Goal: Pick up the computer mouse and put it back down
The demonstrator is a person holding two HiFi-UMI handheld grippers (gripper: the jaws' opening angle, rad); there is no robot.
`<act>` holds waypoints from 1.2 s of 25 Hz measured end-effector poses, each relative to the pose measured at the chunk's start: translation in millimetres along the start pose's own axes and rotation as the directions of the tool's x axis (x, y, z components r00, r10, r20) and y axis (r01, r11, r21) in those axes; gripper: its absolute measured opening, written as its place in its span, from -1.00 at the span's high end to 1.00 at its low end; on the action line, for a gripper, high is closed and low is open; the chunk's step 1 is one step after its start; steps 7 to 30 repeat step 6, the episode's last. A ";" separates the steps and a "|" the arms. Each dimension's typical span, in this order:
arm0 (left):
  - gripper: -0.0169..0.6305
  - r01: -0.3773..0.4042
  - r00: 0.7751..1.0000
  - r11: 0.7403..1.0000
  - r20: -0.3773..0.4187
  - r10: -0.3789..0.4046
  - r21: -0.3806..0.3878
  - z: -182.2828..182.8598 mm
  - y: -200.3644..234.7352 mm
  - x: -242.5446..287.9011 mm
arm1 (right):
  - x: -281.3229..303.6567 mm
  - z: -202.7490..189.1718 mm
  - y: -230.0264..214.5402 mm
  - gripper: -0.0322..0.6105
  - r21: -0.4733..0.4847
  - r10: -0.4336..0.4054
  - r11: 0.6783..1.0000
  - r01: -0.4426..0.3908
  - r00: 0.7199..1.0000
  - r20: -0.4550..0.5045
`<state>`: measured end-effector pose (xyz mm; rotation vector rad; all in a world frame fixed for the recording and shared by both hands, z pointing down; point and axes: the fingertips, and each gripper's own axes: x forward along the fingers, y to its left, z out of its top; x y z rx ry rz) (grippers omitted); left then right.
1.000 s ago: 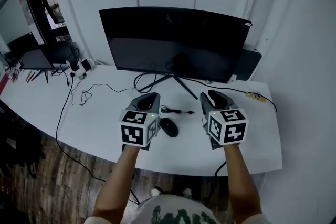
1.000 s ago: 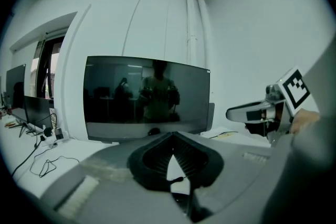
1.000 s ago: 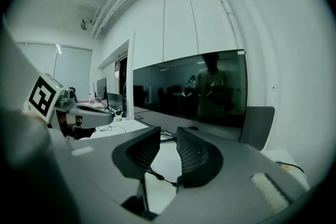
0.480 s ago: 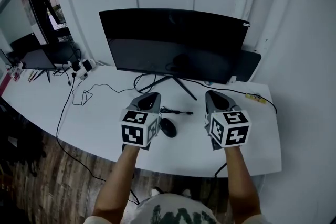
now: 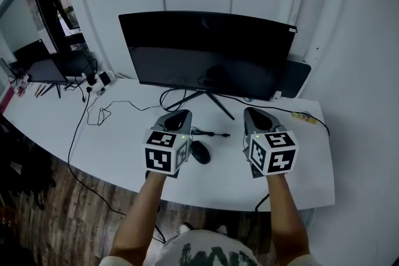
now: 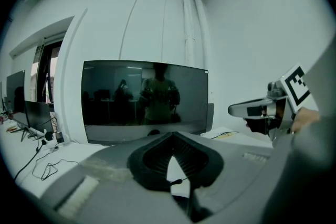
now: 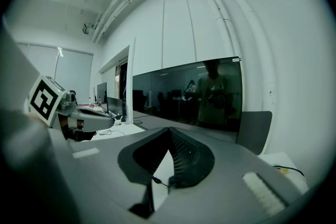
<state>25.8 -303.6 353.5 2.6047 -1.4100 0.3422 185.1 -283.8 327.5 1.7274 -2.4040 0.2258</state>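
Mouse [image 5: 200,152] lies on surface [image 5: 118,143] between both grippers; right gripper [image 5: 255,115] jaws clenched empty, left gripper [image 5: 179,115] seemingly likewise.

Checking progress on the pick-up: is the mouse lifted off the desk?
No, the mouse lies on the desk beside the left tool, with nothing gripping it.

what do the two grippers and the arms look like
The left gripper and right gripper are grey rounded shells that taper to the tip, with black ribbed pads inside. Each carries a white cube with black square markers. No sleeves show; the top is pale with a dark print.
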 end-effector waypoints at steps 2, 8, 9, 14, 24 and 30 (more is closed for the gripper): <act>0.93 0.001 1.000 1.000 0.000 -0.001 0.001 -0.1 -0.3 0.6 | 0.1 0.0 -0.4 0.90 0.000 -0.001 1.000 0.001 1.000 0.001; 0.94 0.004 1.000 1.000 -0.002 -0.004 0.001 0.2 -1.5 1.6 | 0.1 0.7 -0.8 0.90 0.001 -0.002 1.000 0.002 1.000 0.001; 0.94 0.004 1.000 1.000 -0.002 -0.004 0.001 0.2 -1.5 1.6 | 0.1 0.7 -0.8 0.90 0.001 -0.002 1.000 0.002 1.000 0.001; 0.94 0.004 1.000 1.000 -0.002 -0.004 0.001 0.2 -1.5 1.6 | 0.1 0.7 -0.8 0.90 0.001 -0.002 1.000 0.002 1.000 0.001; 0.94 0.004 1.000 1.000 -0.002 -0.004 0.001 0.2 -1.5 1.6 | 0.1 0.7 -0.8 0.90 0.001 -0.002 1.000 0.002 1.000 0.001; 0.94 0.004 1.000 1.000 -0.002 -0.004 0.001 0.2 -1.5 1.6 | 0.1 0.7 -0.8 0.90 0.001 -0.002 1.000 0.002 1.000 0.001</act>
